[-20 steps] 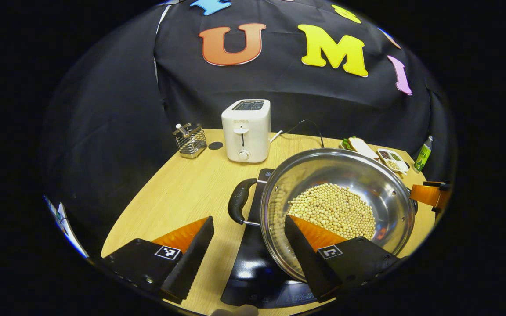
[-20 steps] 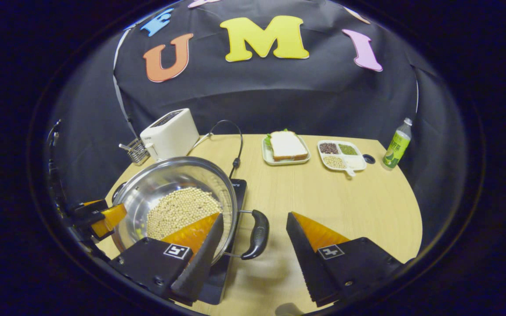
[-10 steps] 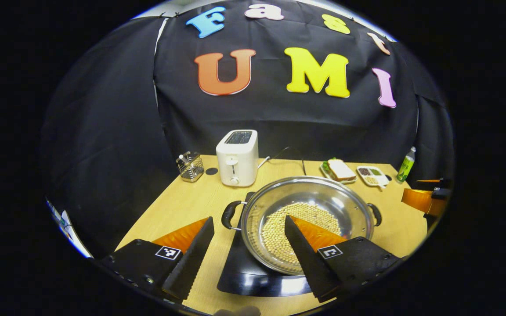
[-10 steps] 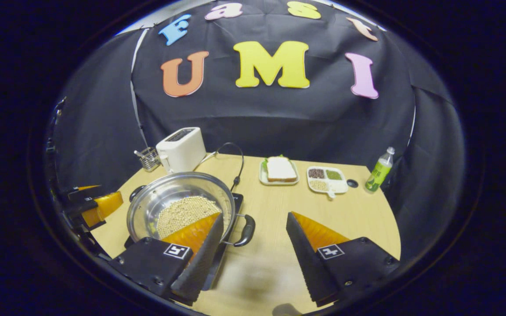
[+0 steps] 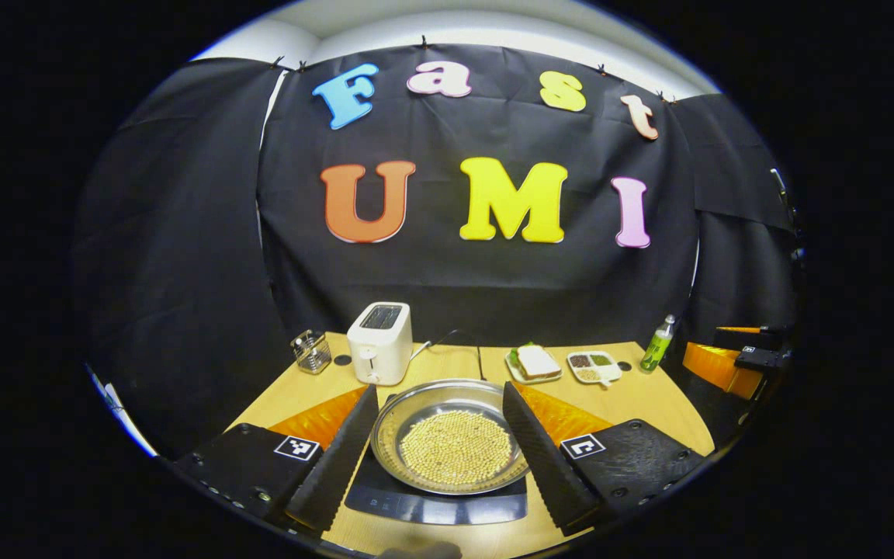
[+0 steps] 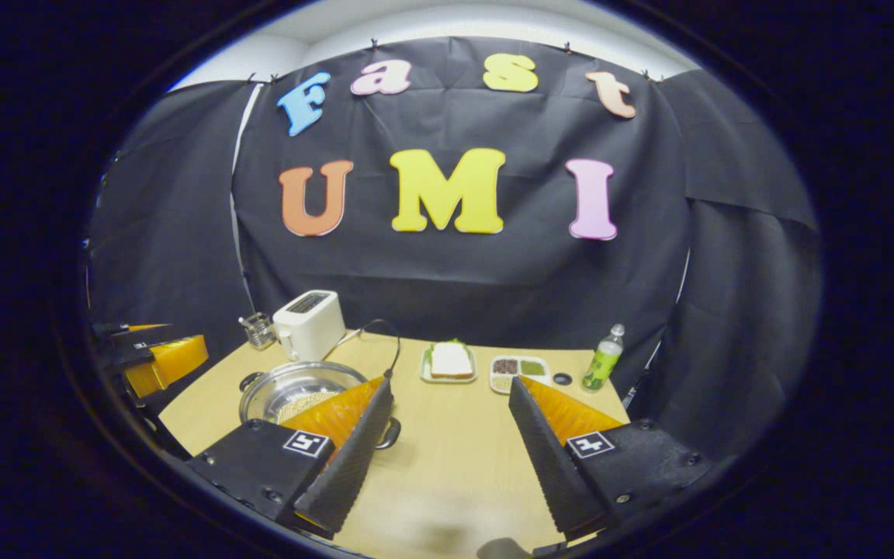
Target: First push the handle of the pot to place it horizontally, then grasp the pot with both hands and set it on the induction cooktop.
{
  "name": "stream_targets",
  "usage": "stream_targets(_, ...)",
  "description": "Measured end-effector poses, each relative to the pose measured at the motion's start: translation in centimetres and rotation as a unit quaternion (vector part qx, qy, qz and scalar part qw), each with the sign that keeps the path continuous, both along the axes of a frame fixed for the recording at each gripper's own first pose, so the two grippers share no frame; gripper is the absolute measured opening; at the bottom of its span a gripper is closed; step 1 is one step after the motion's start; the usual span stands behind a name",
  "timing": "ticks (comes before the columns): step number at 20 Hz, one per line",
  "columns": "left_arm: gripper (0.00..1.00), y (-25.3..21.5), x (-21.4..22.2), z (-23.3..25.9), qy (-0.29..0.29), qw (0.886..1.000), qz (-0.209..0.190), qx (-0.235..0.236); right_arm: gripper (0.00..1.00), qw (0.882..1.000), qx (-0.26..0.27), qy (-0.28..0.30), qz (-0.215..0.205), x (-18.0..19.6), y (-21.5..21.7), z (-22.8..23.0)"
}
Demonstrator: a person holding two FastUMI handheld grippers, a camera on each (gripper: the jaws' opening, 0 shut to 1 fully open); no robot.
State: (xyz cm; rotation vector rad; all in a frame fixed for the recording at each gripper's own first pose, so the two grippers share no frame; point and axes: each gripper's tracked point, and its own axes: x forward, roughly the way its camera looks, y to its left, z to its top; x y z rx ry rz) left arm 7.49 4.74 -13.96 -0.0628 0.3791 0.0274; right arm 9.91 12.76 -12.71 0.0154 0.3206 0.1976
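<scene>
In the left gripper view, the gripper's own fingers hid both side handles of the pot and the side edges of the induction cooktop. In the right gripper view, a finger covered the pot's near right part. The contents of the far divided tray and wire holder were too small to identify.

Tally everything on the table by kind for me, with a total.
Cookware: 2, pot, induction cooktop
Appliance: 1, toaster
Food dishes: 2, sandwich plate, divided tray
Bottle: 1, green bottle
Rack: 1, wire holder
Total: 7
</scene>
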Motion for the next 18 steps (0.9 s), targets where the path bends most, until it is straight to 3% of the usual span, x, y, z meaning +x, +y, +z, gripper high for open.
stream_targets(8,0.97,-5.3,0.3,9.4,-0.088,0.995,-0.031,0.018,0.99,0.996,0.012,-0.080,-0.044,-2.2,-7.5,9.0)
stream_targets(18,0.96,-8.7,-0.3,13.9,-0.123,0.991,-0.043,0.009,0.98,0.989,0.014,-0.125,-0.081,-4.3,-13.1,13.4)
